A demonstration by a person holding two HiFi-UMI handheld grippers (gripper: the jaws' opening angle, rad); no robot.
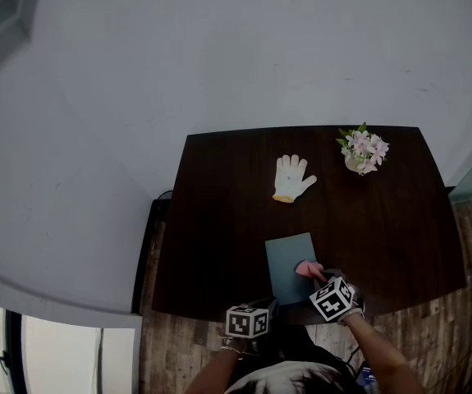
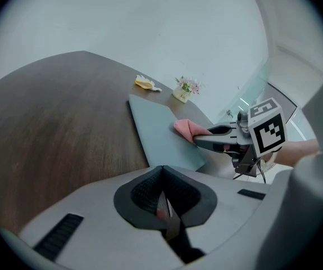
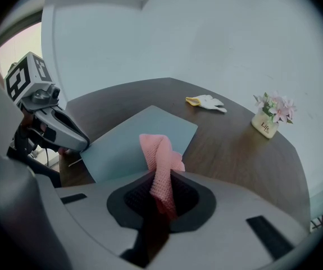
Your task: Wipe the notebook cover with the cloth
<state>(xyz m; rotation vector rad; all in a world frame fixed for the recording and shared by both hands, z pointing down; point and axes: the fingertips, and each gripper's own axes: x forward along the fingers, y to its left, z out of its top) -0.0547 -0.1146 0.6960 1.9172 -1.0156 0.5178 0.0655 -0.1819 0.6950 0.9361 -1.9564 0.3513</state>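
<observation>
While the cloth sits on the cover: the wiping step looks to be in hand, with the cloth low on the cover's right side in the head view.
Notebook [image 1: 287, 257]: closed and flat at the lower middle of the desk [image 1: 219, 220], near its front edge.
Cloth [image 3: 160, 153]: pink and bunched, on the notebook's lower right part, with its tail running down into the right gripper.
Right gripper [image 3: 161, 198]: fingers closed on the cloth.
Left gripper [image 2: 164, 198]: fingers together with nothing seen between them. The tips are at the notebook's lower left corner, and it cannot be told whether they touch it.
Glove [image 1: 291, 177] and flowers [image 1: 364, 149]: at the upper part of the desk, well apart from the notebook.
Next move: probably a drag of the cloth toward the cover's bare upper left. It calls for steady downward pressure, and for the left gripper to brace the notebook against sliding.
</observation>
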